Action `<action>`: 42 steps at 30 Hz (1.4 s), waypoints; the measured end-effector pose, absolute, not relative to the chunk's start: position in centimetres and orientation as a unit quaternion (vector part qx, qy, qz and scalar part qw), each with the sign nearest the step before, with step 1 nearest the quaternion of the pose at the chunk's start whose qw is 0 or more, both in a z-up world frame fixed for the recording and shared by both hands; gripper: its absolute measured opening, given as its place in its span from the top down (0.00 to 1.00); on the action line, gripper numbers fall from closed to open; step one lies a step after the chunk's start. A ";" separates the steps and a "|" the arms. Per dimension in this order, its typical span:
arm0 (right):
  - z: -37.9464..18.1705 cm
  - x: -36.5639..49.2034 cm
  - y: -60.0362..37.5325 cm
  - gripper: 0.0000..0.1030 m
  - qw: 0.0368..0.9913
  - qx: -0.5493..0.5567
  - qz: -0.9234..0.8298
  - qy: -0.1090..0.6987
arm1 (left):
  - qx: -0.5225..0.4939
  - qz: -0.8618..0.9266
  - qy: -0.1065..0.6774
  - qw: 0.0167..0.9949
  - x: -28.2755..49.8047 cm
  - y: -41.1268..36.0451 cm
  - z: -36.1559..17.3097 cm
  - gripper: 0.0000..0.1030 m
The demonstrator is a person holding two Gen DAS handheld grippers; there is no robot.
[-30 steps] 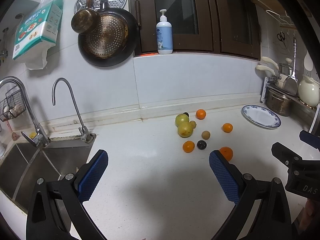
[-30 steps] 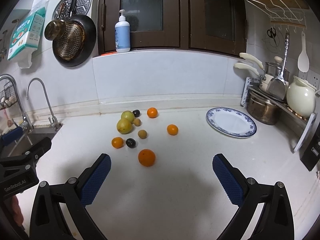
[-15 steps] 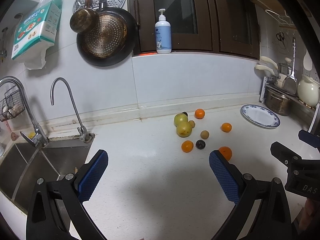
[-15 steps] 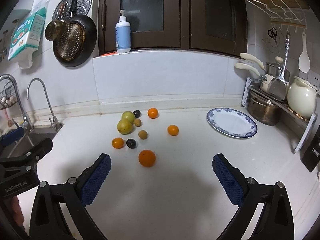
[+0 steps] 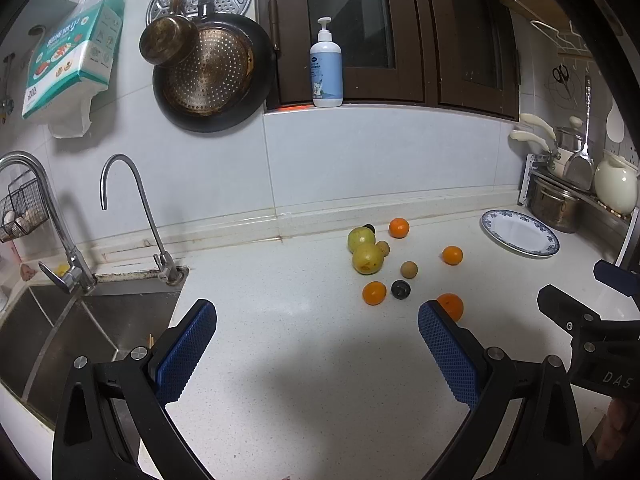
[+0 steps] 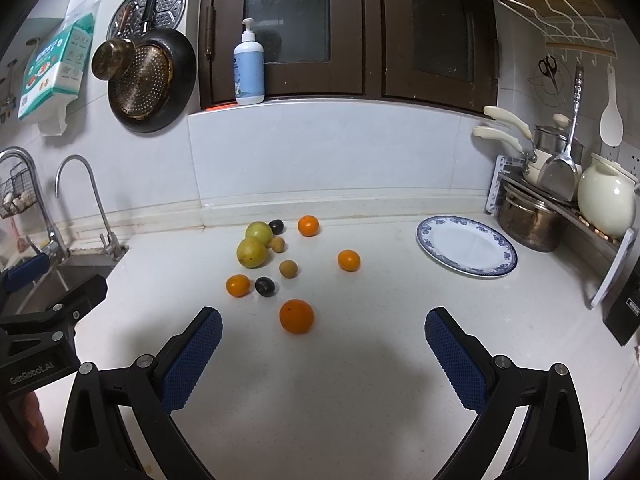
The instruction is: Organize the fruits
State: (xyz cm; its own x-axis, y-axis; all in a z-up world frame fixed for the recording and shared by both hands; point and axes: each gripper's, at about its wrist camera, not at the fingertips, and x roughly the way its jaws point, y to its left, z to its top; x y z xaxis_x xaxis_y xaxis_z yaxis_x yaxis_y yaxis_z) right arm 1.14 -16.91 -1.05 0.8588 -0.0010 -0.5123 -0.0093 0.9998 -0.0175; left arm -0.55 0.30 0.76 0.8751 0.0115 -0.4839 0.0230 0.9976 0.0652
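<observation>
Legibly, left gripper point(image 6: 38, 356) marked "GenRobot.AI"

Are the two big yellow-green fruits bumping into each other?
Touching. In the right wrist view, the front yellow-green fruit presses against the back yellow-green fruit with no counter showing between them; the left wrist view shows the same.

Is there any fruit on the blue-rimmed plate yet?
No, in the right wrist view the blue-rimmed plate is bare, and the nearest orange sits apart from it on the counter.
</observation>
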 end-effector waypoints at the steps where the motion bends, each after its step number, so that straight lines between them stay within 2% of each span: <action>1: -1.1 1.2 -16.9 0.00 0.964 -0.010 0.002 0.266 | 0.035 -0.003 0.250 0.968 -0.5 0.3 0.7 0.00; 10: -1.6 1.9 -16.7 0.00 0.962 -0.010 0.005 0.275 | 0.045 -0.006 0.256 0.966 0.6 0.3 0.1 0.00; 13: -2.0 2.5 -16.4 0.00 0.959 -0.015 0.006 0.282 | 0.048 -0.018 0.260 0.964 1.4 0.4 -0.2 0.05; 18: -2.5 3.5 -16.0 0.01 0.958 -0.025 0.003 0.286 | 0.057 -0.041 0.267 0.961 2.9 0.2 -0.8 0.07; 20: -2.8 4.1 -15.8 0.01 0.957 -0.027 0.004 0.289 | 0.068 -0.047 0.269 0.960 3.6 -0.1 -1.1 0.14; 22: -3.1 4.7 -15.6 0.03 0.956 -0.027 0.007 0.292 | 0.075 -0.059 0.271 0.958 4.3 -0.2 -1.4 0.14; 29: -4.4 7.0 -15.2 0.08 0.951 -0.030 0.011 0.306 | 0.106 -0.106 0.279 0.949 7.1 -0.7 -3.2 0.28; 35: -6.1 9.2 -14.8 0.13 0.944 -0.029 0.014 0.329 | 0.126 -0.154 0.294 0.935 9.8 -1.0 -4.8 0.37; 42: -8.2 11.4 -14.5 0.20 0.932 -0.021 0.022 0.360 | 0.147 -0.194 0.308 0.920 12.8 -1.9 -6.6 0.41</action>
State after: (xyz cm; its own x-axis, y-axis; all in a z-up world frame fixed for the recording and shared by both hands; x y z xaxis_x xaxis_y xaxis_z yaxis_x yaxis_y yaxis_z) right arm 11.43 -14.52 -8.16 0.7398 0.0260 -0.6724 -0.0565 0.9981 -0.0236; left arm 12.81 -1.87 -6.61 0.7347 -0.2659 -0.6240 0.4471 0.8817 0.1506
